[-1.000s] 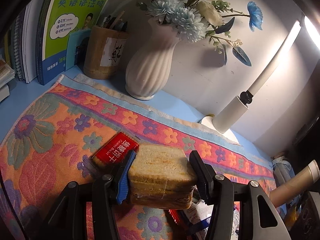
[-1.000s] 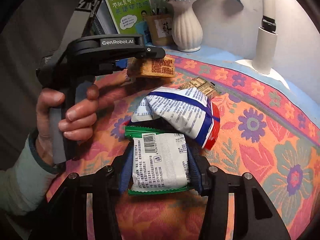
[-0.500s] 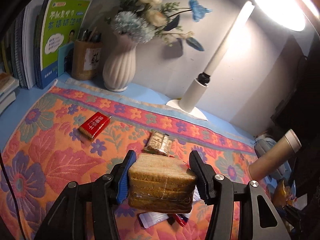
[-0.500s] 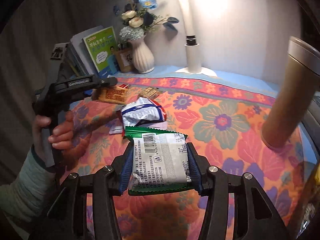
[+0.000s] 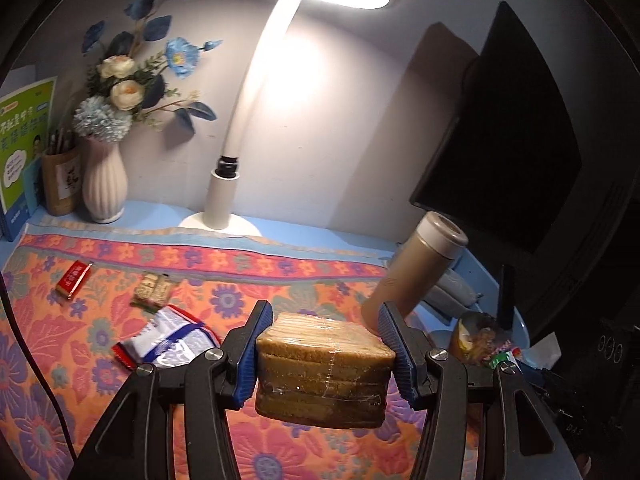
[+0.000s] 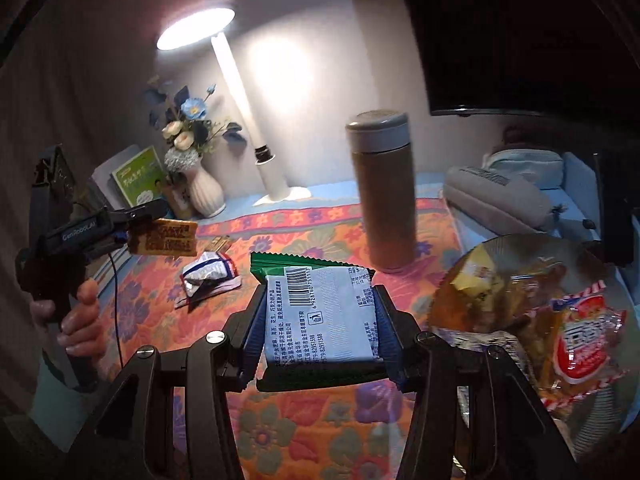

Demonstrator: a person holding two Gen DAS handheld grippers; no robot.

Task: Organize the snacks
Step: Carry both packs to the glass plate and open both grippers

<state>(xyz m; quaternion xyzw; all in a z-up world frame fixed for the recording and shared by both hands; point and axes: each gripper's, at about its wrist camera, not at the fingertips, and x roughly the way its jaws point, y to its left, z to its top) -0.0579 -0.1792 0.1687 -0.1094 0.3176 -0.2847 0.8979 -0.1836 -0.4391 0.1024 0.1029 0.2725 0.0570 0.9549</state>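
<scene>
Gripping a wrapped sandwich [image 5: 324, 364] between its blue pads, the left gripper [image 5: 326, 356] holds the soft stack clear above the floral cloth [image 5: 280, 452], and the first risk sits right there: the film looks slick and the bread yields, so a harder squeeze could crush it while a looser one could let it slide out. The right gripper [image 6: 320, 320] is likewise clamped on a green-edged snack packet [image 6: 320, 312], held by its sides in the air; a thin, puffy pack like that could twist or pop free if swung quickly. Just beside that gripper, at the table's right edge, a clear container of snacks [image 6: 532, 312] already looks full, so I judge it the likely drop spot, and an item set on the heap could spill off the table. A little farther, the tall flask [image 6: 384, 188] stands upright between the held items and the container's far side; a careless sweep of either gripper could knock it over. Loose on the cloth lie a crumpled blue-and-white packet [image 5: 168, 340], a small cracker pack [image 5: 154, 290] and a red packet [image 5: 74, 280], all left to collect. At the back, the lamp [image 5: 224, 200] and vase [image 5: 102, 184] stand well apart from the action.
</scene>
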